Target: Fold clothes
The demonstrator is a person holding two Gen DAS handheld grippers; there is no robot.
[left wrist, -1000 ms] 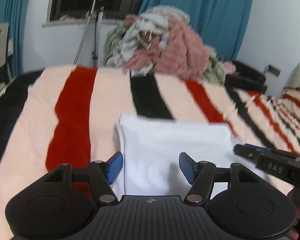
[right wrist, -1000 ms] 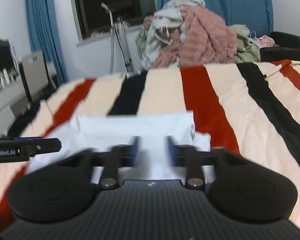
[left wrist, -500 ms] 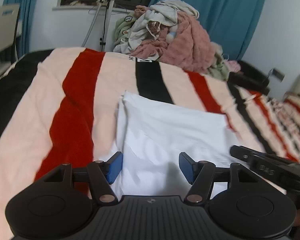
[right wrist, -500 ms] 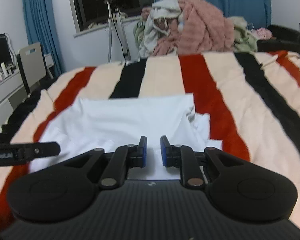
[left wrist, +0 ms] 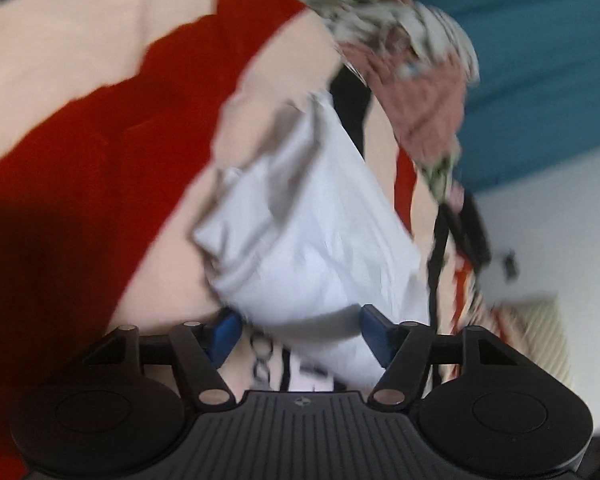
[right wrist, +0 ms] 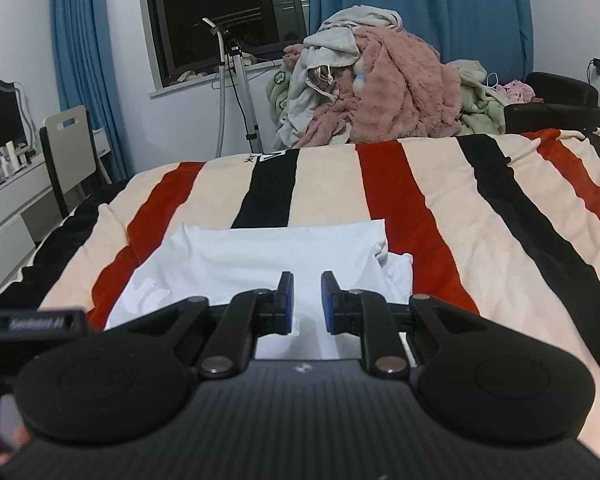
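A white folded garment [right wrist: 260,256] lies on the striped blanket [right wrist: 440,216] of the bed. My right gripper [right wrist: 308,304] hovers over the garment's near edge, its blue pads a narrow gap apart with nothing pinched between them. One finger of the left gripper [right wrist: 40,322] shows at the left edge of that view. The left wrist view is rolled and blurred. There the white garment [left wrist: 324,240] bulges up between the blue pads of my left gripper [left wrist: 300,330], whose jaws are closing around the cloth's near edge. I cannot see the pads pressing on it.
A heap of pink, grey and green clothes [right wrist: 372,92] sits at the far end of the bed. A chair [right wrist: 72,148] and desk stand on the left, a metal stand [right wrist: 240,92] is by the window, and a black armchair [right wrist: 556,104] is at the far right.
The left wrist view has rolled sharply and dropped close to the garment, whose edge now bulges between its narrowing jaws. The right gripper has drawn back a little, its gap slightly wider.
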